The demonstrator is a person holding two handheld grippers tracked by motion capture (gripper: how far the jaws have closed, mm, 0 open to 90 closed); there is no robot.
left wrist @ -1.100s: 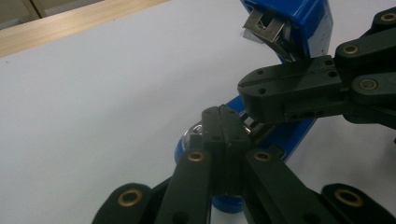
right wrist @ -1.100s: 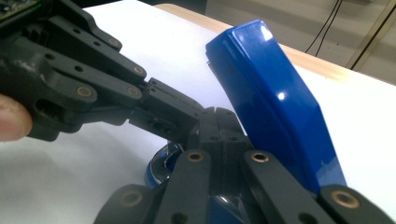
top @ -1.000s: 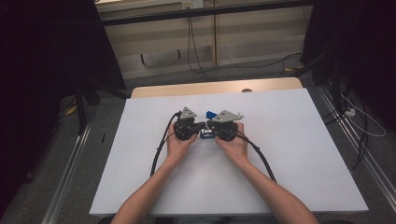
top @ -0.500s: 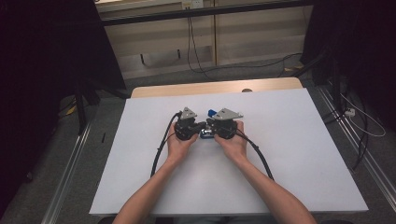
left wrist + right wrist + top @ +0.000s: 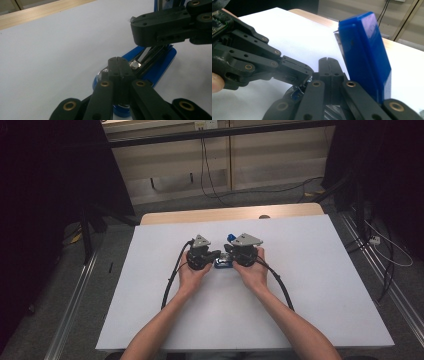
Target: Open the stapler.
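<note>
1. Both grippers meet at the middle of the white table (image 5: 310, 285), held in a person's two hands, with a small blue case between them.
2. Left gripper (image 5: 117, 65): its two black jaws are pressed together, their tips resting at the base of the blue case (image 5: 160, 65). Whether anything is pinched between them cannot be told.
3. Right gripper (image 5: 329, 65): its jaws are likewise closed flat against each other, close beside the case's raised lid (image 5: 364, 50).
4. In the high view the left gripper (image 5: 212, 256) and right gripper (image 5: 227, 255) sit nose to nose, with the blue case (image 5: 222, 264) lying on the table just under their tips.
5. The lid stands steeply up from the base, and thin metal pieces show inside the open case.
6. Compared with a second ago, the hands and grippers have barely shifted; the blue part near the right gripper looks slightly further up.
7. Judged from this, the case is open, and the work is now on its contents.
</note>
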